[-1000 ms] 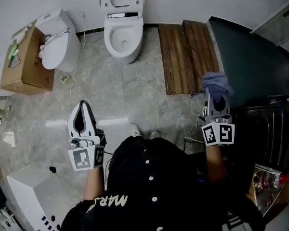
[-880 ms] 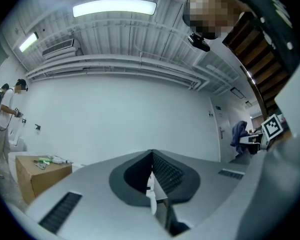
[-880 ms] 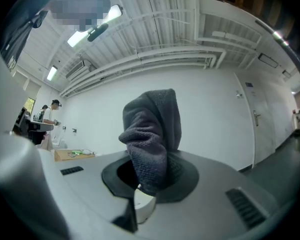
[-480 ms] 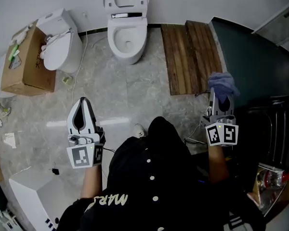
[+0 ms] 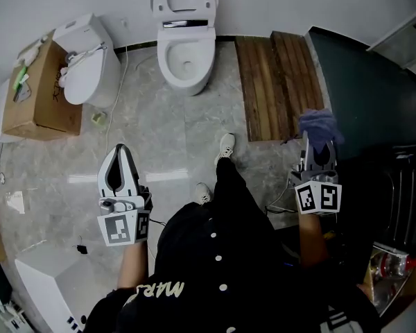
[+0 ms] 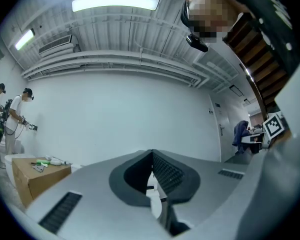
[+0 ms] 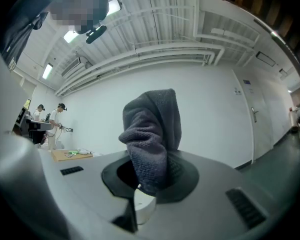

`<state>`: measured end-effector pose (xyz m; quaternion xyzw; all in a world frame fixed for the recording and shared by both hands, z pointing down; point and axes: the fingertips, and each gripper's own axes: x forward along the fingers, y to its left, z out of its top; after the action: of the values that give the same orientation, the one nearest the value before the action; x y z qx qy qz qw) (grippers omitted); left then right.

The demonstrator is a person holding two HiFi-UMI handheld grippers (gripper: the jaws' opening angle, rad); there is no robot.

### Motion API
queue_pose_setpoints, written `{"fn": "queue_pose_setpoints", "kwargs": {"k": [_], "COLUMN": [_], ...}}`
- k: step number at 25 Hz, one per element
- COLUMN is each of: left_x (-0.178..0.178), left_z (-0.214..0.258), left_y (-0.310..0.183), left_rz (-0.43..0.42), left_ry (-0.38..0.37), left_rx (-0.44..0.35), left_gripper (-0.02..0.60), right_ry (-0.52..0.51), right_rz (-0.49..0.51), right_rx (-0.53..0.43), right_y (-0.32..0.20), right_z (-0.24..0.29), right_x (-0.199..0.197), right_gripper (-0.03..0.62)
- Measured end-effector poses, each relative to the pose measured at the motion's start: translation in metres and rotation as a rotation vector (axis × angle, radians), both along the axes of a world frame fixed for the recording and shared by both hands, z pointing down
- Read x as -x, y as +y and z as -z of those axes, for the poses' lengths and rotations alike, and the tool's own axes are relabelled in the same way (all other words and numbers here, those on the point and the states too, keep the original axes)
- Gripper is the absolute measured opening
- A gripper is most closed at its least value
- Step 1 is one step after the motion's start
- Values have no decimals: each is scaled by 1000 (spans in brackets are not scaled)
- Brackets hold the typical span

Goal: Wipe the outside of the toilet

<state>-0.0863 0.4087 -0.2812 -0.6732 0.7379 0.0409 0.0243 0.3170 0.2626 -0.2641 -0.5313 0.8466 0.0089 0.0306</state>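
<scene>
While the grey cloth (image 5: 319,125) is kept clamped in the right gripper (image 5: 317,144) and the left gripper (image 5: 119,151) is carried with its jaws pressed together on nothing, a foot (image 5: 225,146) has been put forward over the last second. The toilet (image 5: 186,61), lid raised against the far wall, is thus neared but is still well apart from both grippers, so wiping is judged not yet begun.
</scene>
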Motion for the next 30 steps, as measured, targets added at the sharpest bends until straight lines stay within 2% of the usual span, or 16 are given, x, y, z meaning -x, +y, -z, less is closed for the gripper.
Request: {"fn": "queue_pose_setpoints", "kwargs": {"k": [13, 19, 30], "left_x": [23, 37, 51], "left_z": [-2, -4, 27], "left_y": [-84, -132, -233], "left_rz": [46, 78, 134], "left_ry": [-7, -5, -29], "left_rx": [-12, -10, -30], "left_gripper": [11, 11, 11], "right_ry": [-12, -4, 0], "right_rz": [-2, 32, 93], "right_rx": [-15, -27, -33], "right_y": [-97, -156, -274], "right_z": [0, 3, 20], "right_x": [13, 31, 53], "right_gripper": [43, 43, 43]}}
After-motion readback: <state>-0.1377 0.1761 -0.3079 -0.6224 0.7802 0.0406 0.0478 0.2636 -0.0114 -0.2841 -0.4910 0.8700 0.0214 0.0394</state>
